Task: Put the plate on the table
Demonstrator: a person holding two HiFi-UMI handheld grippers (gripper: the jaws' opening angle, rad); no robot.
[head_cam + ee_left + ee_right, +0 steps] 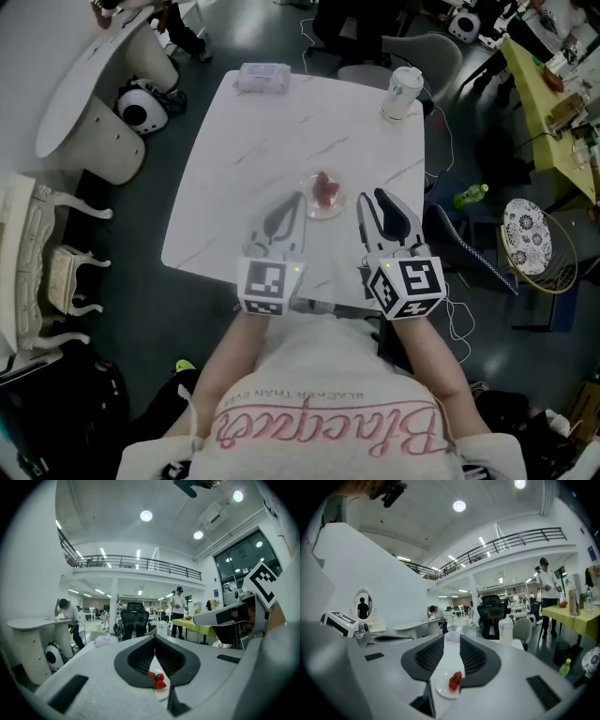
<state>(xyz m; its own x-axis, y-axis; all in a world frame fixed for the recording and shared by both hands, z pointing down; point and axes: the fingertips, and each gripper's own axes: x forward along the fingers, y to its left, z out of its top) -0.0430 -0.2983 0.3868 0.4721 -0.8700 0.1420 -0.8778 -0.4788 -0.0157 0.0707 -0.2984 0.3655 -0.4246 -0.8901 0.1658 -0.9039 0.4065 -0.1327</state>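
Observation:
A small clear plate [323,210] with strawberries [324,189] rests on the white marble table [244,150], near its front edge. My left gripper [286,214] lies just left of the plate, its jaws shut on nothing. On the plate's right is my right gripper [372,200], open and empty. In the left gripper view the plate [161,691] and strawberries [157,679] show below the closed left gripper [154,645]. The right gripper view has the plate [443,686] low between the parted jaws of the right gripper [452,641].
A lidded white cup [403,92] stands at the table's far right corner and a tissue pack [263,75] at the far left. An ornate white chair [37,253] is at the left, a green bottle [472,195] on the floor to the right.

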